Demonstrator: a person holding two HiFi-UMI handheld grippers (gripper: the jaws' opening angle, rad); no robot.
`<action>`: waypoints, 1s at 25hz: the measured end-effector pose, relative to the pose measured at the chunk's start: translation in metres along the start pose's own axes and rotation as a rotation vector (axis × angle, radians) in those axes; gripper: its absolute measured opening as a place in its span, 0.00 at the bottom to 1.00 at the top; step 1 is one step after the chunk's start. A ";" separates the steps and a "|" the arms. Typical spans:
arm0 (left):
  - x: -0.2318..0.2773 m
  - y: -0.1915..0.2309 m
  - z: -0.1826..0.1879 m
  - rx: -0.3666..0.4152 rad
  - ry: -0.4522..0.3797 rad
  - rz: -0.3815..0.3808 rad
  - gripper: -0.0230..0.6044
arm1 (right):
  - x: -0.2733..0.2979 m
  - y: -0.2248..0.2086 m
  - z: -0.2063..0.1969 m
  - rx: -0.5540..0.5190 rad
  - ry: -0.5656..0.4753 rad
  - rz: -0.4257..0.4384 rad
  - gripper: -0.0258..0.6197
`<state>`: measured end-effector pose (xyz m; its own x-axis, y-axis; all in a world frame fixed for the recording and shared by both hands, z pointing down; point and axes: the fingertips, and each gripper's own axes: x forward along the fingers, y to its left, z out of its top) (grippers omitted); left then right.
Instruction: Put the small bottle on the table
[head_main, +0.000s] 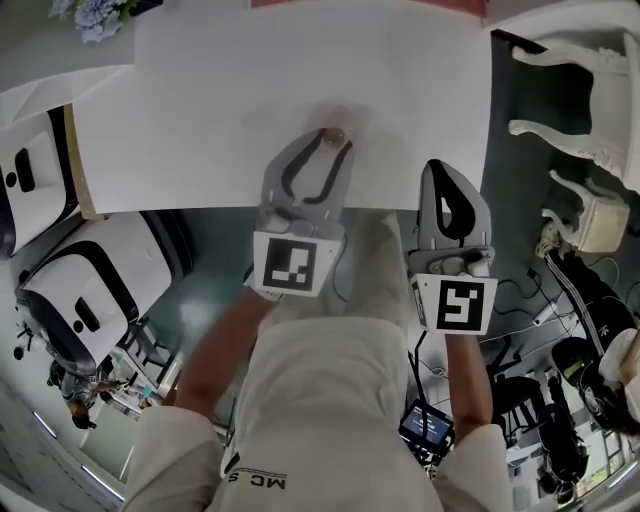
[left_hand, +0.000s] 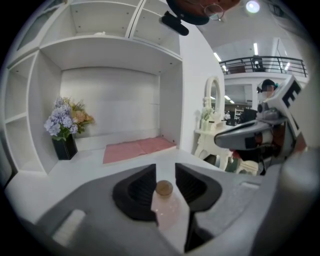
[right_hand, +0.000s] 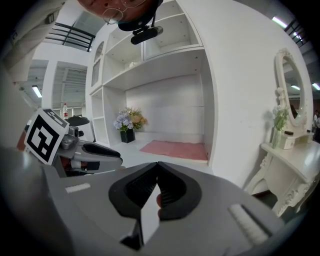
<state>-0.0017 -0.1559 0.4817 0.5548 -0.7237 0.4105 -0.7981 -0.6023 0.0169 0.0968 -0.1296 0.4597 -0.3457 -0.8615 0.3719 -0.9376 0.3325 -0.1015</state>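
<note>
The small bottle (left_hand: 167, 207) is pale pink with a round brown cap. It stands upright between the jaws of my left gripper (left_hand: 165, 172), whose dark pads press on both its sides. In the head view the bottle's cap (head_main: 334, 133) shows at the tips of the left gripper (head_main: 330, 145), over the near part of the white table (head_main: 200, 120). My right gripper (head_main: 446, 168) hangs just off the table's front edge with its jaws shut and nothing between them. In its own view the right gripper (right_hand: 157, 164) has its tips together.
A pink mat (left_hand: 137, 148) and a black vase of flowers (left_hand: 65, 127) sit at the table's far side under white shelves. A white chair (head_main: 590, 100) and a dressing table (right_hand: 292, 150) stand on the right. White machines (head_main: 80, 290) stand at left; cables lie on the floor.
</note>
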 end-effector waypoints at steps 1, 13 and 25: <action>-0.006 0.001 0.006 -0.010 -0.006 0.006 0.20 | -0.004 0.001 0.004 -0.012 0.003 0.003 0.04; -0.086 -0.006 0.095 -0.071 -0.061 0.036 0.04 | -0.059 0.024 0.086 -0.044 -0.063 0.008 0.04; -0.155 -0.028 0.177 -0.095 -0.104 0.000 0.04 | -0.131 0.039 0.154 -0.086 -0.095 0.008 0.04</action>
<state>-0.0236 -0.0862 0.2563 0.5719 -0.7578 0.3141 -0.8142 -0.5711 0.1048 0.0996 -0.0629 0.2650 -0.3588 -0.8898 0.2820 -0.9297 0.3675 -0.0235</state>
